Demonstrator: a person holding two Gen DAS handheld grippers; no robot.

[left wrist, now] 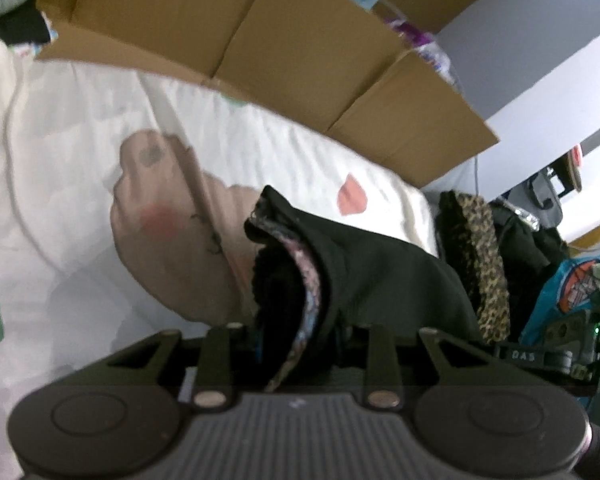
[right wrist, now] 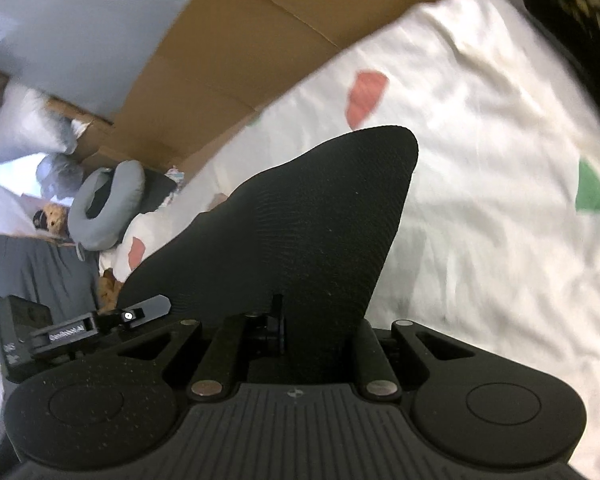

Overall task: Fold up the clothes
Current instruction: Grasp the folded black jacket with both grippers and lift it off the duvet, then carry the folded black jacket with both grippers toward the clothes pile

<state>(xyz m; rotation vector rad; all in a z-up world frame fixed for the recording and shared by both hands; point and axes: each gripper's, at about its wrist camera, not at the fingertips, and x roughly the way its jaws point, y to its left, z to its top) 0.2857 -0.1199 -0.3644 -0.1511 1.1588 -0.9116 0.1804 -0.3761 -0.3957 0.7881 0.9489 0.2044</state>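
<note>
Two grippers each pinch the black knit garment [right wrist: 300, 224] tight, lifted over the white quilt with coloured patches [right wrist: 480, 160]: left gripper [left wrist: 296, 344] at its patterned-lined edge, right gripper [right wrist: 284, 320] at a corner. Likely mid-fold; next, bring both held ends together evenly.

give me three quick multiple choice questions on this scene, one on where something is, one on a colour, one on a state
1. Where does the cardboard lie?
A. along the far edge of the white quilt
B. under the gripper
C. on top of the leopard print garment

2. What colour is the garment in the right gripper?
A. red
B. black
C. white

3. How is the left gripper?
A. open and bare
B. not in view
C. shut on dark cloth

Answers:
1 A, brown panels border the quilt's far side.
2 B, the cloth rising between the fingers is black.
3 C, the dark cloth runs down between the fingers.
</note>
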